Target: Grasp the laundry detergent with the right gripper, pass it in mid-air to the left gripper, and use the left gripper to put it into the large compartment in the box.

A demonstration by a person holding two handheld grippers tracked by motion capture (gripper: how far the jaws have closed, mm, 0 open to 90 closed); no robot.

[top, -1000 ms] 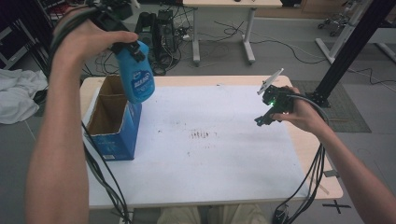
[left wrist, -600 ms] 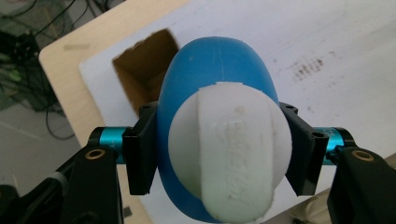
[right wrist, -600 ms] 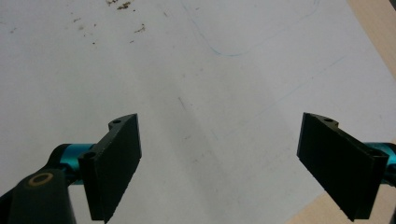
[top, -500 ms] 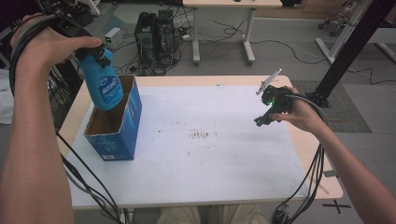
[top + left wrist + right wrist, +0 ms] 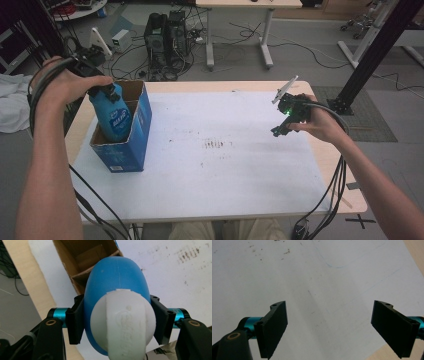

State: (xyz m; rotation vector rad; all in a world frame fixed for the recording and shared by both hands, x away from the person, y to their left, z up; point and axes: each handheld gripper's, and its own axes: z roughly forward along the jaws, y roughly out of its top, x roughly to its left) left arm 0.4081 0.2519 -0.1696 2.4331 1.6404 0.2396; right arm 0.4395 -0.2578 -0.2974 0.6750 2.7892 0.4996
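The left gripper has its jaws clamped on the sides of a blue bottle with a white cap, whose lower part sits inside the open blue cardboard box directly beneath the gripper. The right gripper hovers over the white table cover, jaws wide apart, nothing between them.

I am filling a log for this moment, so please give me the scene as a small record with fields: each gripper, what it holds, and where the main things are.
left gripper: shut on blue bottle
blue bottle: upright, white cap up, lower part inside the box
cardboard box: open top, blue sides, on the table's left part
right gripper: open, holds nothing, above the white sheet
white sheet: covers the table, dark specks near its middle
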